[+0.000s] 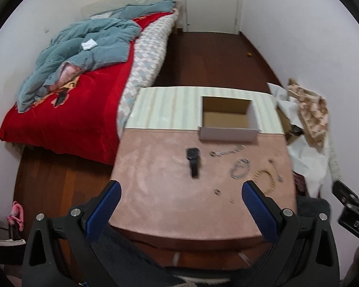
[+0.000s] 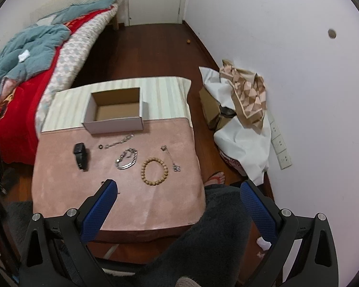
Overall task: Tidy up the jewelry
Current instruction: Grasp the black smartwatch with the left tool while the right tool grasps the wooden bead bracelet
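Note:
An empty white cardboard box (image 2: 114, 110) (image 1: 227, 122) sits at the back of the small table, where the pink cloth (image 2: 59, 191) (image 1: 155, 191) ends. In front of it lie a black smartwatch (image 2: 80, 155) (image 1: 193, 161), a thin silver chain (image 2: 118, 141) (image 1: 228, 151), a silver metal band (image 2: 127, 159) (image 1: 240, 168), a wooden bead bracelet (image 2: 154, 172) (image 1: 265, 180) and a small necklace (image 2: 171, 157) (image 1: 275, 169). A small ring (image 1: 217, 191) rests near the front. My left gripper (image 1: 180, 186) and right gripper (image 2: 179, 187) hover open above the table's near edge, holding nothing.
A bed (image 1: 71, 95) with a red blanket stands left of the table. Right of it, a box and white and patterned cloth (image 2: 244, 110) are piled against the wall. Dark wooden floor (image 2: 150, 52) runs to a white door. A person's grey-clad legs and a sandalled foot (image 2: 216, 178) are near.

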Demonstrator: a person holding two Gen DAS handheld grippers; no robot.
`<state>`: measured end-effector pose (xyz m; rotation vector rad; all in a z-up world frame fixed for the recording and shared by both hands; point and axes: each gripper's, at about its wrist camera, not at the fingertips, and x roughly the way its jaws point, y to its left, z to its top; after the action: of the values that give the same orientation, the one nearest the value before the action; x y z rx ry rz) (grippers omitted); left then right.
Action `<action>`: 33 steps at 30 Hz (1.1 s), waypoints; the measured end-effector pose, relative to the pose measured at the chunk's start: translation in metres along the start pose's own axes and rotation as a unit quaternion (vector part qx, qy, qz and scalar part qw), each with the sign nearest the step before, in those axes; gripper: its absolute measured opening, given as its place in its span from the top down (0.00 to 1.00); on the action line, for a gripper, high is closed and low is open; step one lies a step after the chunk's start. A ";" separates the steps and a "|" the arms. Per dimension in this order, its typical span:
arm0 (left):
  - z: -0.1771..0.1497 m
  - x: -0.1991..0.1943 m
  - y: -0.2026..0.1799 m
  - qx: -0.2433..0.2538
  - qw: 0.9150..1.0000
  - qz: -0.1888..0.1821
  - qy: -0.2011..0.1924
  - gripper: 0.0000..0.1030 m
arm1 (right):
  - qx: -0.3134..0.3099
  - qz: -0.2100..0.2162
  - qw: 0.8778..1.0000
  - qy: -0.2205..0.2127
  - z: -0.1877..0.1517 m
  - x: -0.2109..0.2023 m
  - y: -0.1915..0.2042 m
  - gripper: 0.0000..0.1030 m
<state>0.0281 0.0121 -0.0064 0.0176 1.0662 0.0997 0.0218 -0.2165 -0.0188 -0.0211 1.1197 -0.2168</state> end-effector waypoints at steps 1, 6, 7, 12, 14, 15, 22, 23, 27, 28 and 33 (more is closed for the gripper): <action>0.004 0.010 0.002 0.001 1.000 0.007 0.002 0.00 | 0.003 -0.001 1.000 0.007 0.002 0.011 -0.001 0.00; 0.018 0.063 0.007 0.005 0.999 0.037 0.024 0.00 | 0.016 -0.005 0.999 0.043 0.008 0.067 -0.004 0.00; 0.019 0.073 0.007 0.006 0.999 0.041 0.029 0.00 | 0.020 -0.001 0.998 0.054 0.010 0.082 -0.003 0.00; 0.025 0.135 0.005 0.017 0.996 0.059 0.068 0.00 | 0.024 0.002 0.996 0.090 0.015 0.142 0.009 0.00; 0.026 0.163 0.004 0.019 0.994 0.062 0.087 0.01 | 0.026 -0.001 0.994 0.105 0.016 0.166 0.013 0.00; 0.026 0.176 0.004 0.019 0.993 0.064 0.097 0.01 | 0.030 -0.001 0.993 0.117 0.016 0.183 0.015 0.02; 0.015 0.238 0.002 -0.001 0.986 0.042 0.162 0.01 | 0.052 -0.001 0.982 0.181 0.004 0.257 0.020 0.24; 0.013 0.244 0.000 0.001 0.985 0.038 0.166 0.01 | 0.055 0.003 0.980 0.191 0.000 0.265 0.020 0.27; 0.005 0.259 -0.010 0.019 0.983 0.031 0.178 0.01 | 0.059 0.011 0.975 0.212 -0.010 0.286 0.024 0.41; 0.005 0.262 -0.012 0.022 0.983 0.029 0.181 0.01 | 0.058 0.014 0.975 0.216 -0.012 0.289 0.025 0.43; 0.001 0.270 -0.012 0.027 0.982 0.022 0.184 0.03 | 0.050 0.033 0.973 0.221 -0.015 0.295 0.029 0.66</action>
<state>0.1589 0.0249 -0.2426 0.0732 1.4385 0.1162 0.1360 -0.2412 -0.2918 0.1619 1.5498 -0.2249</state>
